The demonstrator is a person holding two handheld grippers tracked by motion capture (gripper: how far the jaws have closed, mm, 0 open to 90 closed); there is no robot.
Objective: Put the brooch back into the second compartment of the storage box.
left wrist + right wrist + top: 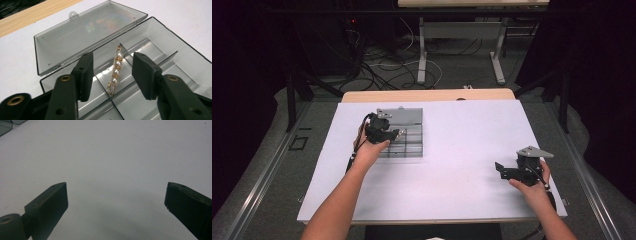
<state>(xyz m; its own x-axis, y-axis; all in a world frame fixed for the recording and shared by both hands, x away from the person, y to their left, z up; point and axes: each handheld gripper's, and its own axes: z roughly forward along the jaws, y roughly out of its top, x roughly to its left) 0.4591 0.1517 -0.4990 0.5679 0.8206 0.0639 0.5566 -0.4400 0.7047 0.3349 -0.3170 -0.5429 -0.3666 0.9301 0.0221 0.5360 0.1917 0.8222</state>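
Observation:
A clear grey compartment box [414,145] lies on the left half of the white table sheet with its lid [87,35] folded back. Inside, a gold pin with a row of pearls [116,68] leans against a divider [100,86], clasp end down. My left gripper [112,73] hovers over the box [175,37] with its jaws open on either side of the pin, and the pads do not touch it. In the high view the left gripper [396,134] sits above the box's near left cells. My right gripper [501,169] is open over bare sheet at the front right.
The white sheet [462,130] covers a wooden table whose far edge [427,95] shows behind it. Cables and table legs lie on the floor beyond. A corner of the box [5,127] shows in the right gripper view, far from the open right gripper [116,197].

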